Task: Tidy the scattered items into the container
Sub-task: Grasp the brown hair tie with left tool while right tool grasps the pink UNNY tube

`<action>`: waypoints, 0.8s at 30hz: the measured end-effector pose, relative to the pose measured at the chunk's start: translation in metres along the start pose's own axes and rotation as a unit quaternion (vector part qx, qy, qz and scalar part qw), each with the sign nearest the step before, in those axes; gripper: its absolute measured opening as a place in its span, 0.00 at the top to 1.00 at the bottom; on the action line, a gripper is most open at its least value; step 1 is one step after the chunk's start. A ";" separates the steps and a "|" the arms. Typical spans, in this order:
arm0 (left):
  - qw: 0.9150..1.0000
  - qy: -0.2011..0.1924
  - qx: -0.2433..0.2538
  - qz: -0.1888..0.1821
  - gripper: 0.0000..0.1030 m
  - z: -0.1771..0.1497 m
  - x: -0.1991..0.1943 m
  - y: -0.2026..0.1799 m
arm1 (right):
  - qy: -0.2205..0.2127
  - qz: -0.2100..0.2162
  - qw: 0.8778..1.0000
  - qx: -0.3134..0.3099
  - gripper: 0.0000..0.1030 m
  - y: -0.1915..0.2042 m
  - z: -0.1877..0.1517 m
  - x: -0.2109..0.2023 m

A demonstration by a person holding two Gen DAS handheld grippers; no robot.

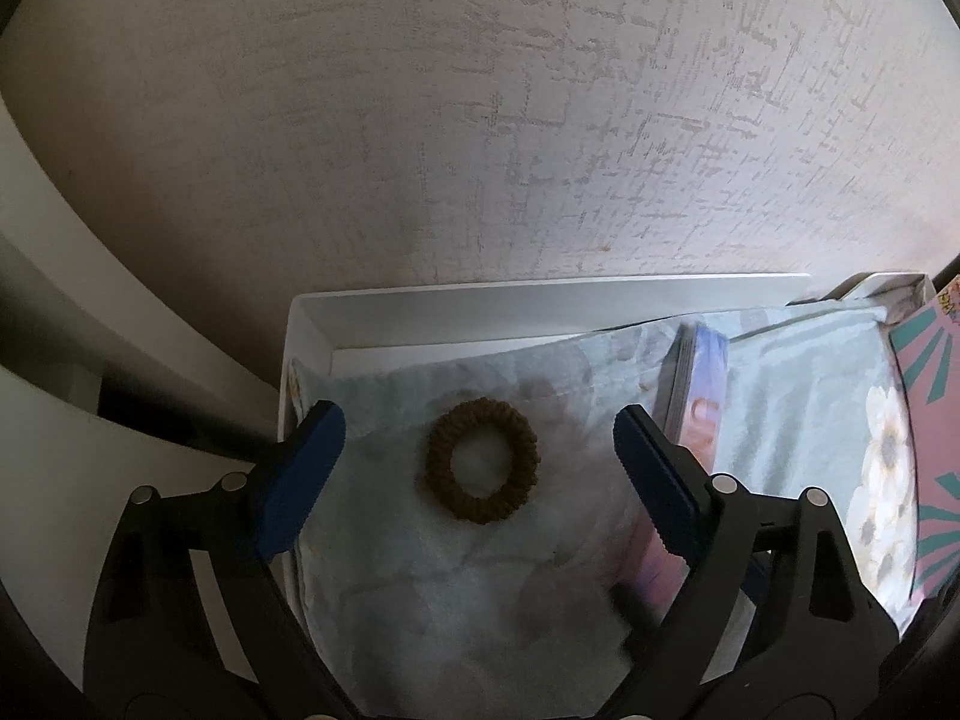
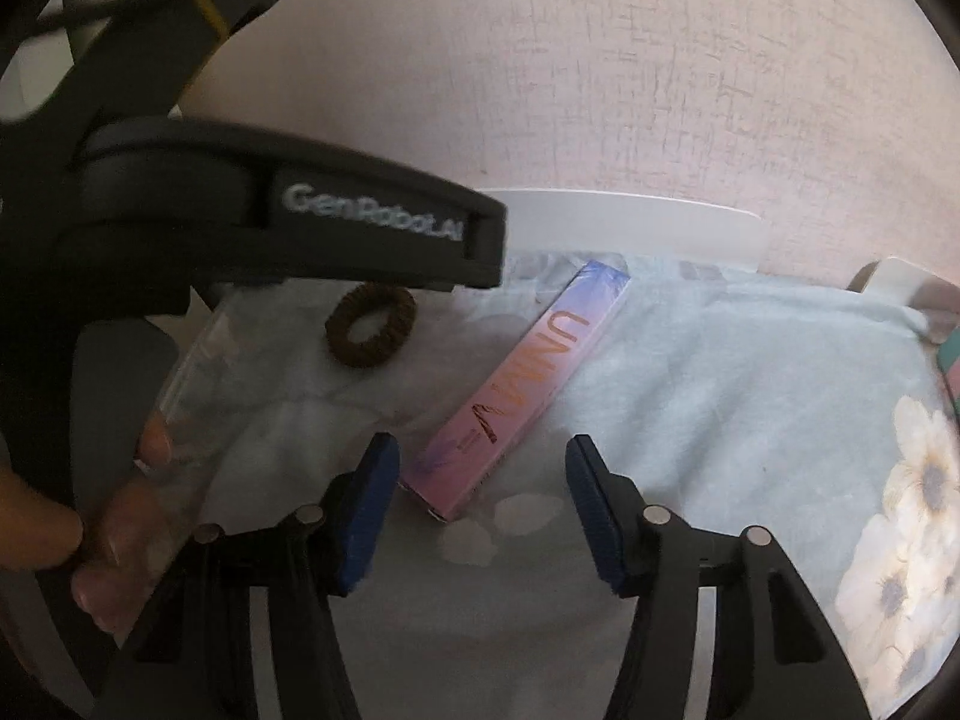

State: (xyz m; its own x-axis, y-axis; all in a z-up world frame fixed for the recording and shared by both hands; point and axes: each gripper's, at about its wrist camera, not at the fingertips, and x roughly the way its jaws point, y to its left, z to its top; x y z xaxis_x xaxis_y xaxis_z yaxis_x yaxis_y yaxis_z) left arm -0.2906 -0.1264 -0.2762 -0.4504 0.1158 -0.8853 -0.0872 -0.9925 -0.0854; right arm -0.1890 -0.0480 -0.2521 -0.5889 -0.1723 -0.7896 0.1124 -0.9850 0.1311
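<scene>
A soft cloth point(image 1: 456, 588) lies in a box point(image 1: 540, 294) that stands against the wall point(image 1: 480, 120). A hair tie point(image 1: 482, 460) lies on the cloth, near the box's left wall. A long flat packet point(image 2: 528, 384) lies on the cloth just to the right of the hair tie, slanting toward the box's back wall. A card point(image 1: 936, 420) sits at the box's right edge.

"GenRobot.AI" on left claw point(image 2: 384, 213) body; "UNM.." on pink box point(image 2: 516, 390), rest unreadable.
</scene>
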 end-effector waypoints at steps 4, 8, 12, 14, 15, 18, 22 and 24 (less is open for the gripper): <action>1.000 0.000 0.011 -0.012 0.15 -0.001 -0.003 -0.010 | 0.004 -0.001 1.000 0.003 0.72 -0.014 0.005 -0.004; 0.999 0.004 0.037 -0.010 0.15 -0.003 0.002 -0.025 | 0.012 -0.008 1.000 0.020 0.72 -0.036 0.004 -0.011; 0.999 0.023 0.024 -0.016 0.15 -0.007 0.016 -0.022 | 0.014 -0.019 0.999 0.035 0.72 -0.056 0.002 -0.019; 0.999 0.024 0.019 -0.013 0.15 -0.008 0.020 -0.020 | 0.014 -0.030 0.999 0.041 0.72 -0.065 0.002 -0.022; 0.999 0.022 0.023 -0.007 0.15 -0.009 0.021 -0.021 | 0.014 -0.034 0.998 0.044 0.72 -0.069 0.002 -0.023; 0.999 0.023 0.031 0.001 0.16 -0.009 0.024 -0.025 | 0.012 -0.032 0.998 0.053 0.72 -0.079 0.004 -0.024; 0.999 0.016 0.040 0.021 0.33 -0.010 0.027 -0.030 | 0.007 -0.022 0.999 0.047 0.71 -0.082 0.010 -0.020; 0.998 0.012 0.051 0.043 0.43 -0.010 0.029 -0.031 | 0.000 -0.024 0.999 0.031 0.71 -0.079 0.015 -0.018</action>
State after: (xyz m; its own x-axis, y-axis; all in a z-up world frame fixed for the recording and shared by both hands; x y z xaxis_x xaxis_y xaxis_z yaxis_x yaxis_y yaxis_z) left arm -0.2919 -0.0923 -0.3038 -0.4391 0.0286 -0.8980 -0.1392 -0.9896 0.0366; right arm -0.1993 0.0330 -0.2399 -0.5929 -0.1243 -0.7956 0.0337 -0.9910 0.1297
